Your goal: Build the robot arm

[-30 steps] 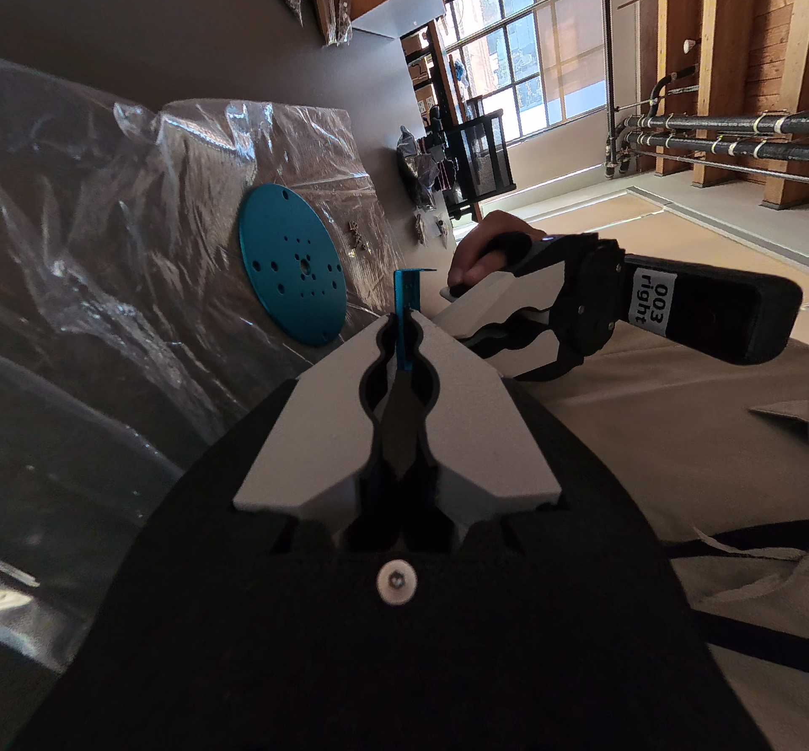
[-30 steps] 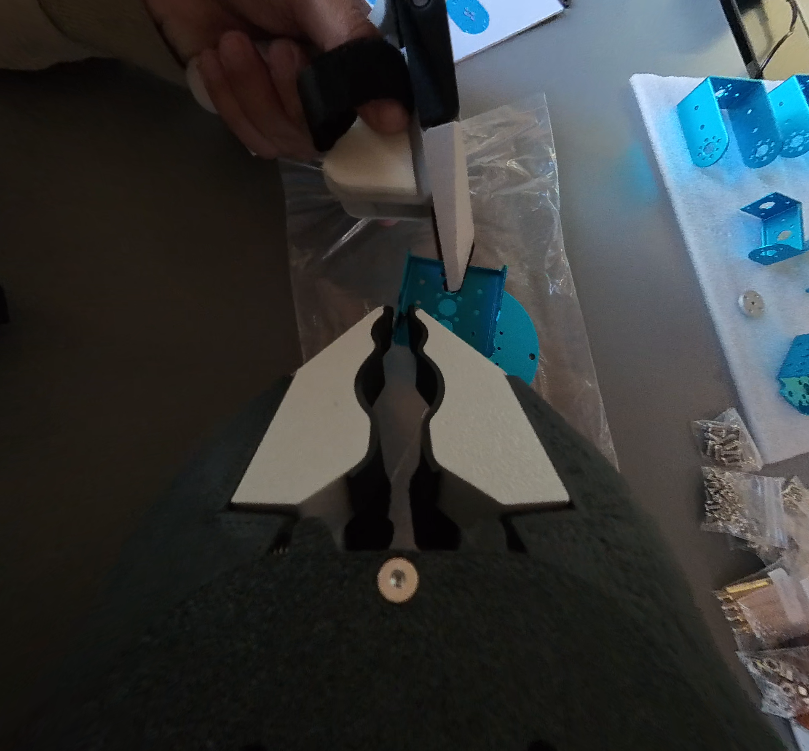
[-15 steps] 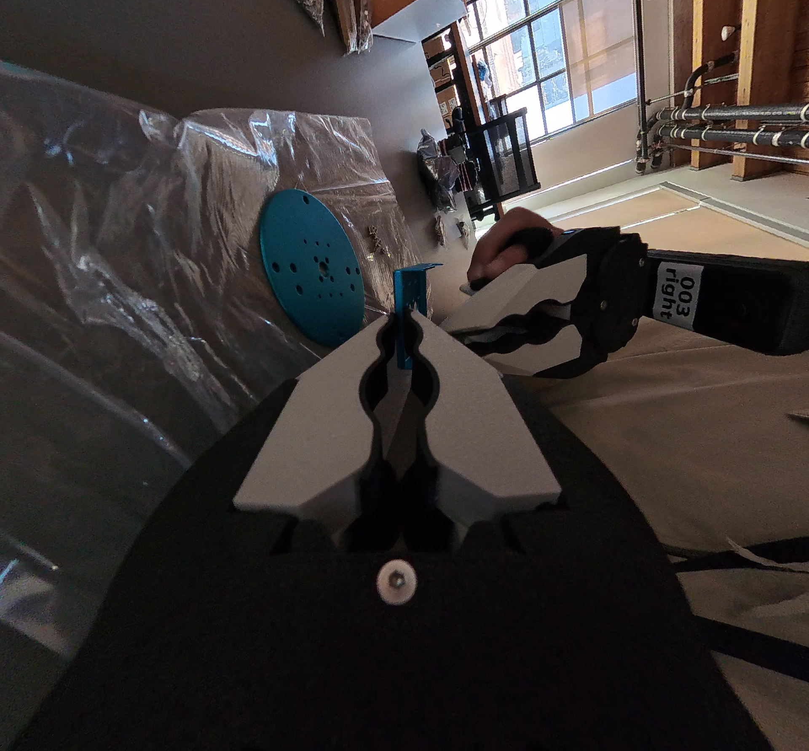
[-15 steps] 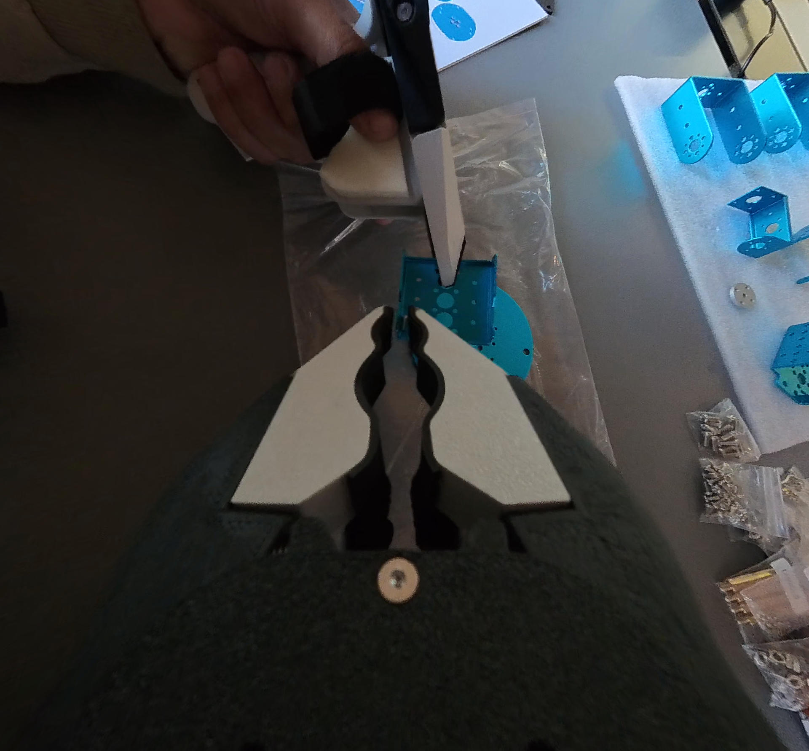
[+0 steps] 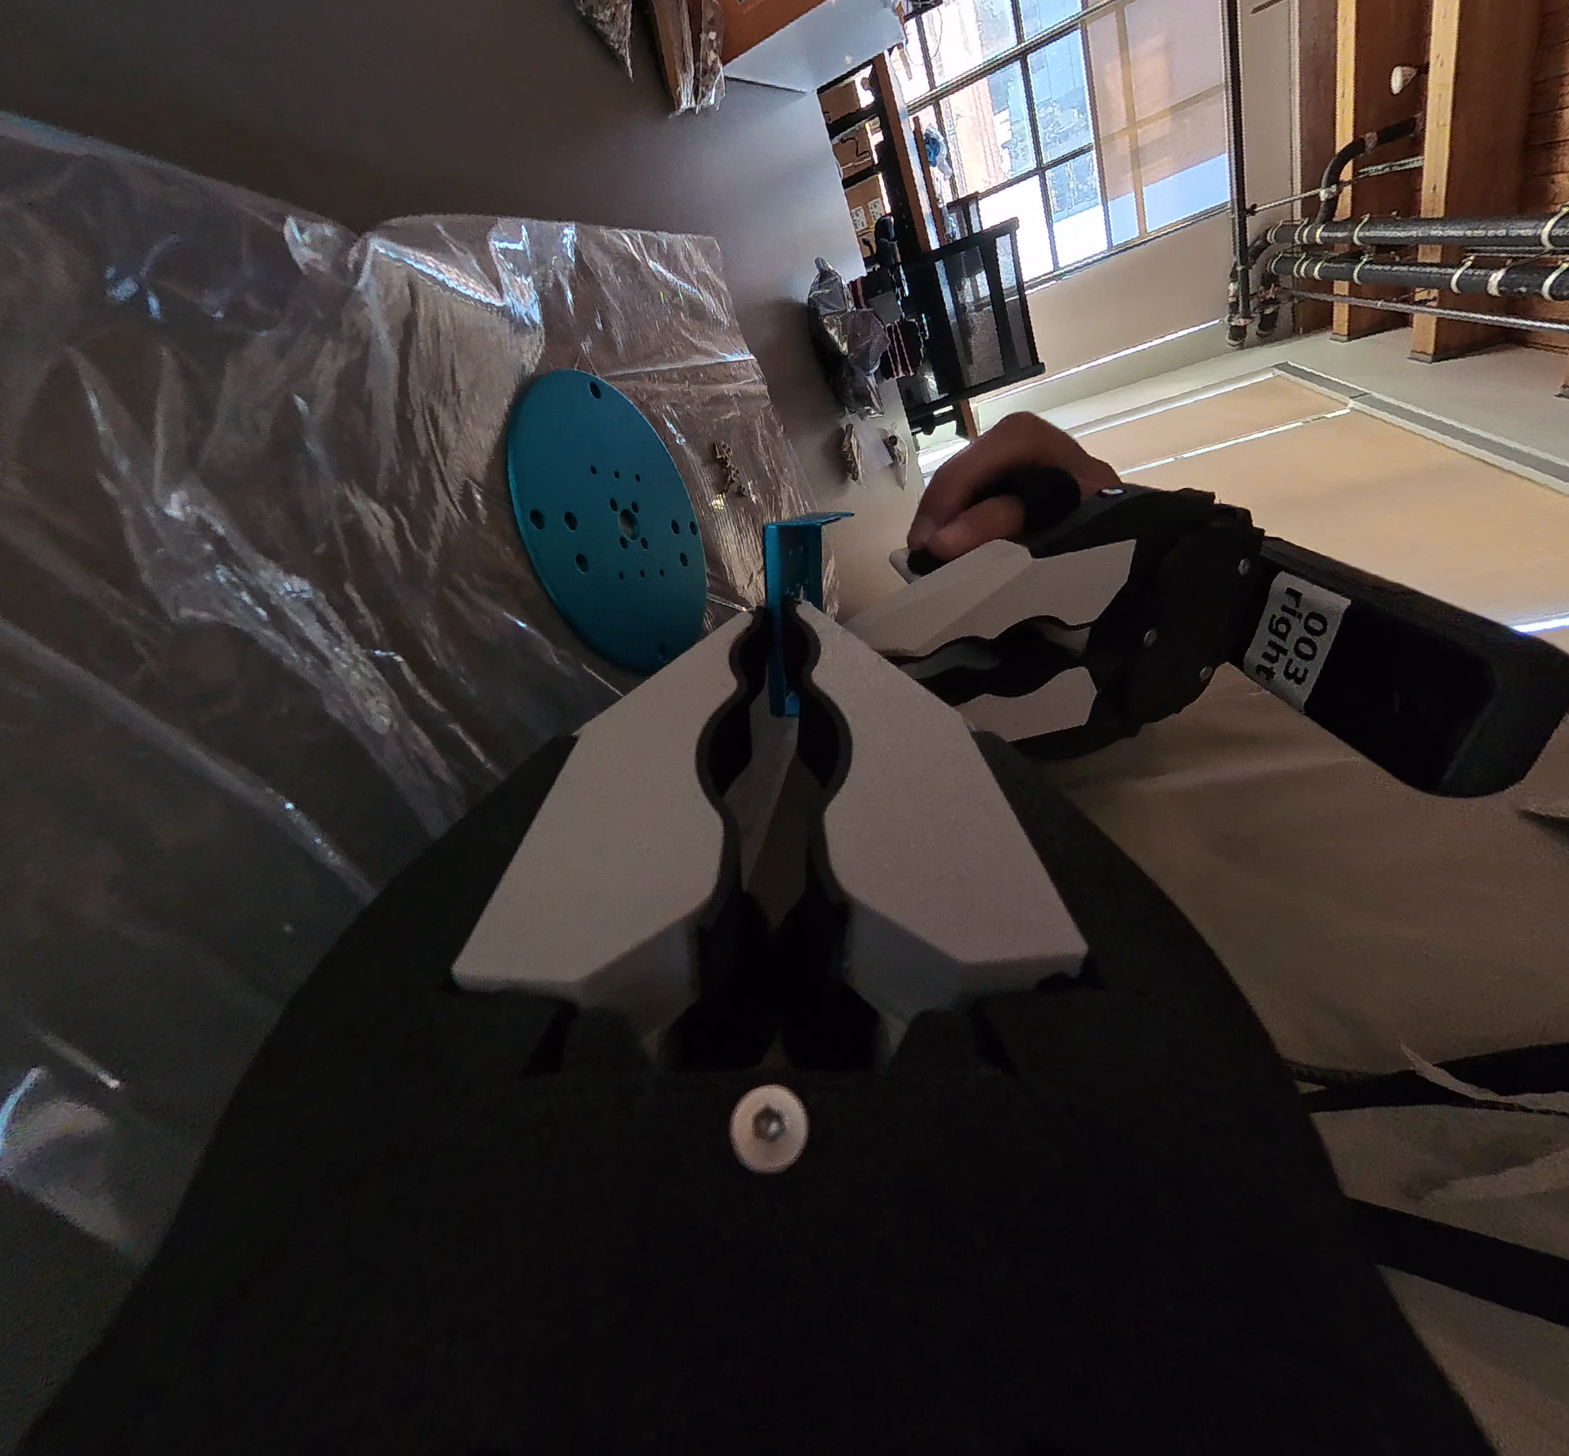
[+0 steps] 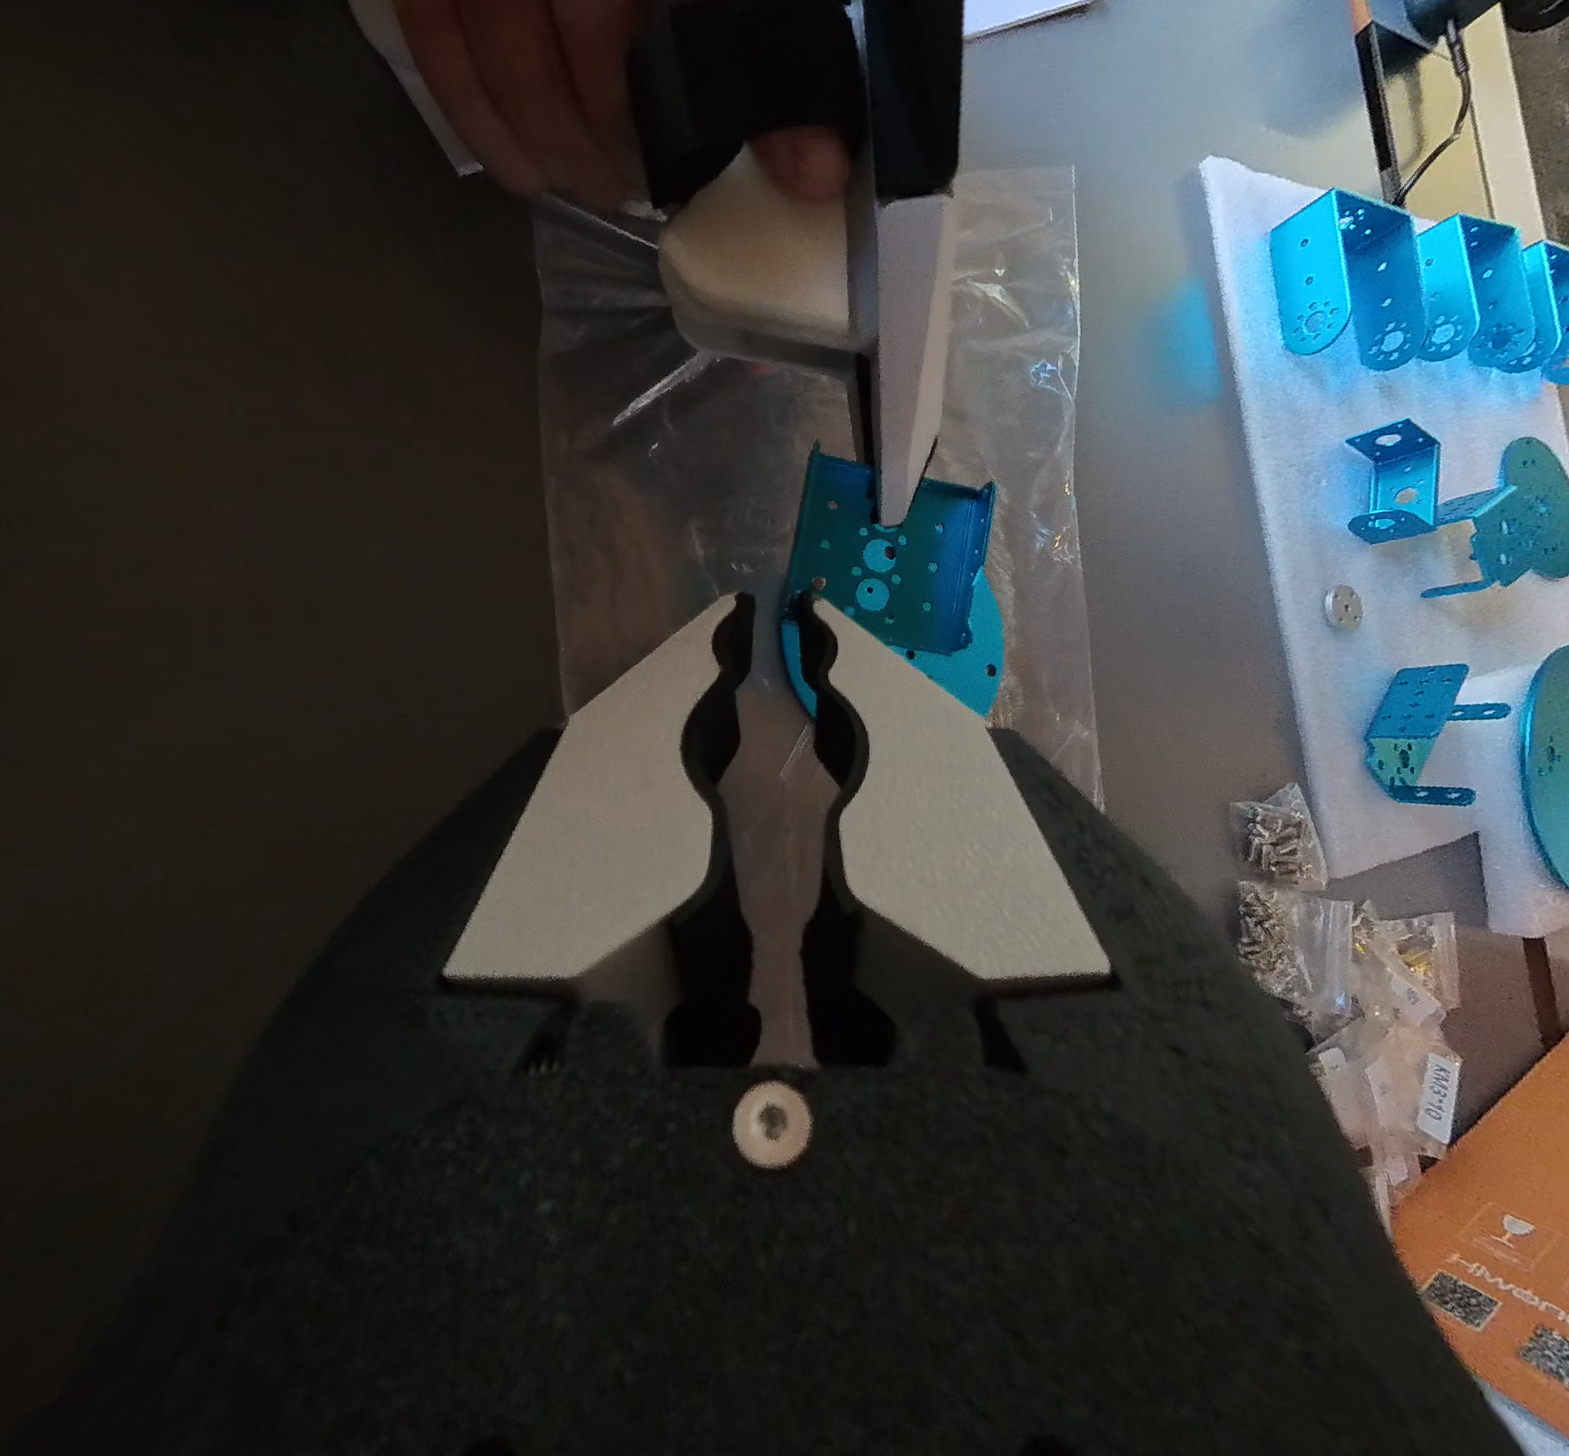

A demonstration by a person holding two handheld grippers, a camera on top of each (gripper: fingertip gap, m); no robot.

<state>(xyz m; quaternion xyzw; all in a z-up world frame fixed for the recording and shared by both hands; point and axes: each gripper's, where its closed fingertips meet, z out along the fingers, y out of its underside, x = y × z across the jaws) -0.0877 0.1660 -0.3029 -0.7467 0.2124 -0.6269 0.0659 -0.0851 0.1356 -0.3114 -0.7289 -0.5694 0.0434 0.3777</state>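
My left gripper (image 5: 779,616) is shut on a blue perforated U-bracket (image 5: 791,576), held edge-on above a clear plastic bag (image 5: 357,481). In the right wrist view it comes down from the top and pinches the notch in the bracket's (image 6: 891,566) upper edge. My right gripper (image 6: 779,604) has its jaws nearly closed, with a narrow gap. Its tips sit at the bracket's lower left corner, and I cannot see whether they pinch it. A blue round disc (image 5: 607,532) lies on the bag, just under the bracket in the right wrist view (image 6: 951,668).
A white foam tray (image 6: 1273,481) at the right holds several blue brackets (image 6: 1392,295) and a blue disc. Small bags of screws (image 6: 1282,846) lie below it, with an orange cardboard box (image 6: 1503,1211) at the lower right. A person's hand (image 6: 594,31) holds the left gripper. Left and right tips are no more than a few centimetres apart.
The left gripper and its hand have moved nearer to the right camera, and the bracket has tilted slightly clockwise. The right gripper's tips stay at the bracket's lower left corner.
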